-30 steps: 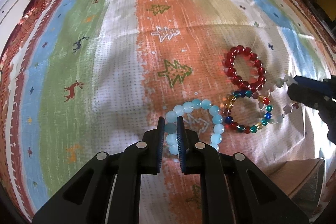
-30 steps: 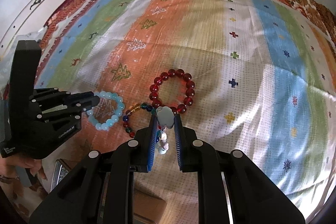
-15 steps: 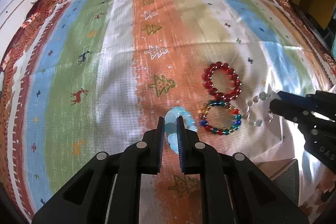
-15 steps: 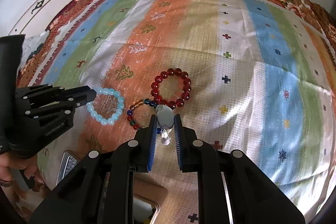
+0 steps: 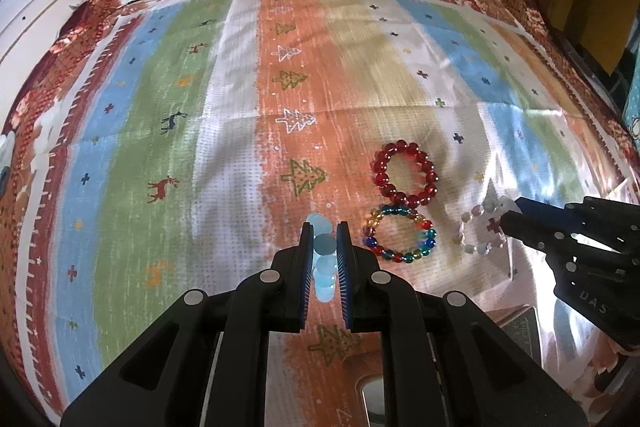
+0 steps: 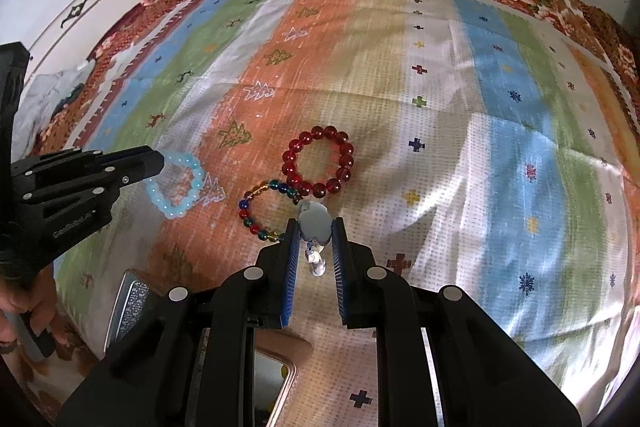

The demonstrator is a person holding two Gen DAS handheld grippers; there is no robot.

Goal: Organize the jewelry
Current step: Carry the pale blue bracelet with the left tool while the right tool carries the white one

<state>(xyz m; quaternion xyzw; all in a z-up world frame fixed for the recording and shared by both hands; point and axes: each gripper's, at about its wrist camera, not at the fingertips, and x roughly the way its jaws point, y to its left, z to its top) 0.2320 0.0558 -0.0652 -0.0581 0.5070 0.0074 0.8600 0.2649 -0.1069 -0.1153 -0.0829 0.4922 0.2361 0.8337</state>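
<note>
The left tongs (image 5: 325,239) clamp the pale blue bracelet (image 5: 323,259), partly hidden between them. The right tongs (image 6: 314,231) grip the clear bracelet (image 6: 315,223); the red bracelet (image 6: 318,161) lies just beyond them.

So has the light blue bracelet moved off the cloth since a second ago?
Yes. The light blue bracelet, shut in the left gripper, now hangs edge-on, pulled left away from the multicolour bracelet it lay against.

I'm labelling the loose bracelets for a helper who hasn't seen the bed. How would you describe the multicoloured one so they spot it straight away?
On the striped cloth, find the orange stripe with tree motifs. Near its right edge lies the red bracelet; the multicoloured bracelet touches its near side. Its smaller beads mix blue, red, green and amber, while the red one is a single colour.
</note>
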